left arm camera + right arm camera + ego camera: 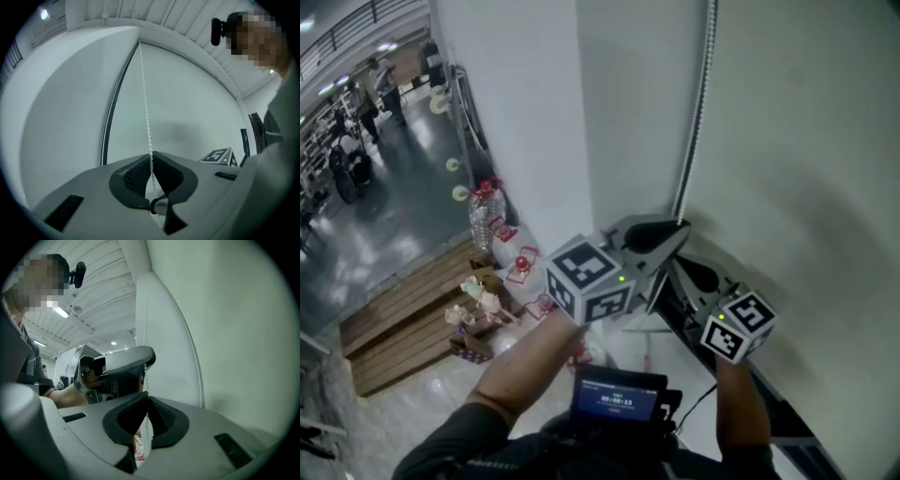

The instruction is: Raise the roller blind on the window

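Screen box (619, 398): it is nearest to you, at your chest, low down below the bead chain (697, 103).
Left gripper (151, 157): your jaws are squeezed tight on the bead chain. The beads run straight up from the pinch.
Right gripper (146, 398): your jaws are pinched on the same chain, just below your left gripper.
Roller blind (797, 141): it hangs flat and pale, right behind the chain and out to its right side.
Wall (534, 112): it is white and stands left of the chain.
Bottles (485, 211): they stand on the floor, well to the left of the chain.
Wooden boards (403, 319): they lie on the floor, further left of the chain than the bottles.
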A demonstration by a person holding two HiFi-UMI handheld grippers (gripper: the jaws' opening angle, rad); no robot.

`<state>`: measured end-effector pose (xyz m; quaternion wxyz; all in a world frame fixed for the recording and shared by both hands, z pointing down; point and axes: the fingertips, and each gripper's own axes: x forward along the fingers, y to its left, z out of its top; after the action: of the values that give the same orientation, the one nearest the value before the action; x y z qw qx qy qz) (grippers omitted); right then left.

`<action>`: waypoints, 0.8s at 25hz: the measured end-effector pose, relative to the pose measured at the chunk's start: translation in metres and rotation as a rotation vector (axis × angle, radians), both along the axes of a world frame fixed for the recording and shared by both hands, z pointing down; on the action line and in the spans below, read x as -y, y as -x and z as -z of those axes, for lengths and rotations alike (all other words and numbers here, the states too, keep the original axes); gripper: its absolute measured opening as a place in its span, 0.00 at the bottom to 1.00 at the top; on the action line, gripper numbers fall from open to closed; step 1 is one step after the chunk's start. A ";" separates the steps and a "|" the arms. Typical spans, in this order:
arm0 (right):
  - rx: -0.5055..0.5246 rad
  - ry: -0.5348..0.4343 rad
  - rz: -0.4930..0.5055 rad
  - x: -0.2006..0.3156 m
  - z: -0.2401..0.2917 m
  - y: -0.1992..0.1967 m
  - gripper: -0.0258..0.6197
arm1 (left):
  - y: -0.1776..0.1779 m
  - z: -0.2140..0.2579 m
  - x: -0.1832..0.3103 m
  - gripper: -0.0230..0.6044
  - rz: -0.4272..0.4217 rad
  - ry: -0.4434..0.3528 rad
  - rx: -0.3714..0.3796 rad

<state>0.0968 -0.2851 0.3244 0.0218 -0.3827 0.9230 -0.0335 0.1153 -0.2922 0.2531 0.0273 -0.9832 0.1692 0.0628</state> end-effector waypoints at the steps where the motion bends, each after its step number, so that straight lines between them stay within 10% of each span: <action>1: 0.000 0.000 -0.003 0.000 -0.002 0.001 0.05 | 0.000 0.000 0.000 0.06 0.004 -0.009 0.006; 20: -0.013 0.195 -0.045 0.010 -0.087 0.006 0.05 | 0.008 -0.092 0.014 0.06 0.062 0.081 0.126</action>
<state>0.0908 -0.2955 0.4117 -0.0211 -0.4040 0.9066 -0.1203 0.1075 -0.3062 0.3450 0.0003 -0.9798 0.2000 -0.0070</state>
